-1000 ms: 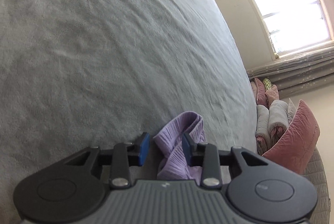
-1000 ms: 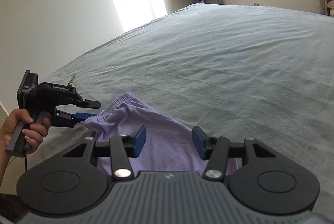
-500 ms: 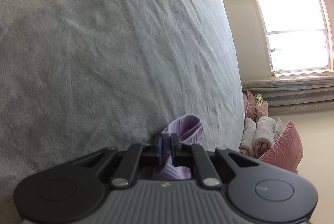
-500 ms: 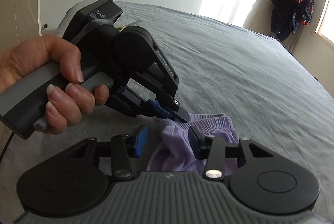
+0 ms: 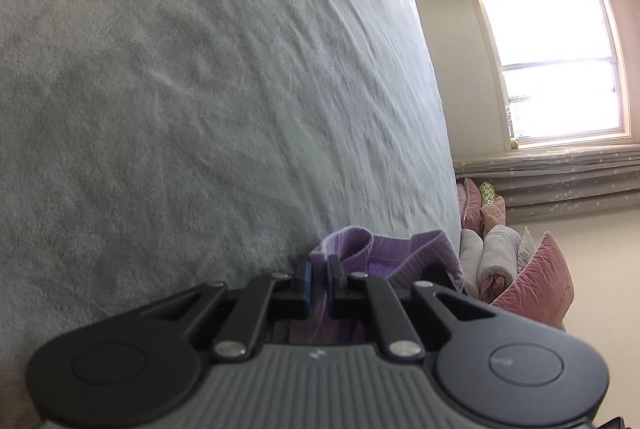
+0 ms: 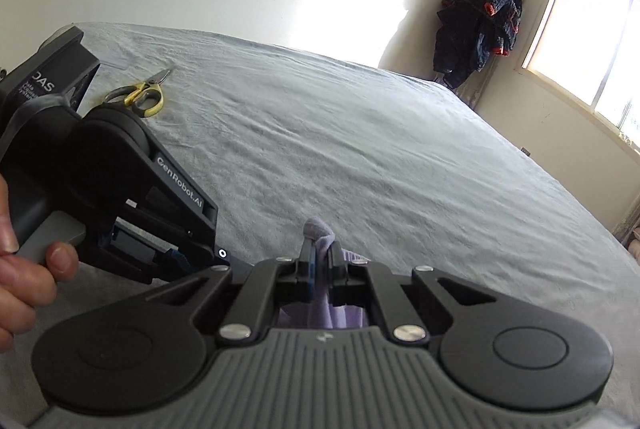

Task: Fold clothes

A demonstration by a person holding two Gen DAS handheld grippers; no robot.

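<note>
Lilac ribbed garment (image 5: 404, 251), soft and light, is pinched at its hem by left gripper (image 5: 318, 281) and right gripper (image 6: 320, 271), both clamped; best held by corners, near bed (image 5: 200, 89) edge.

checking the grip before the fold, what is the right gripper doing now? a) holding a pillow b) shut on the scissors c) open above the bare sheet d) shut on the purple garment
d: the right gripper pinches a bunched bit of the purple garment between its pads.
</note>
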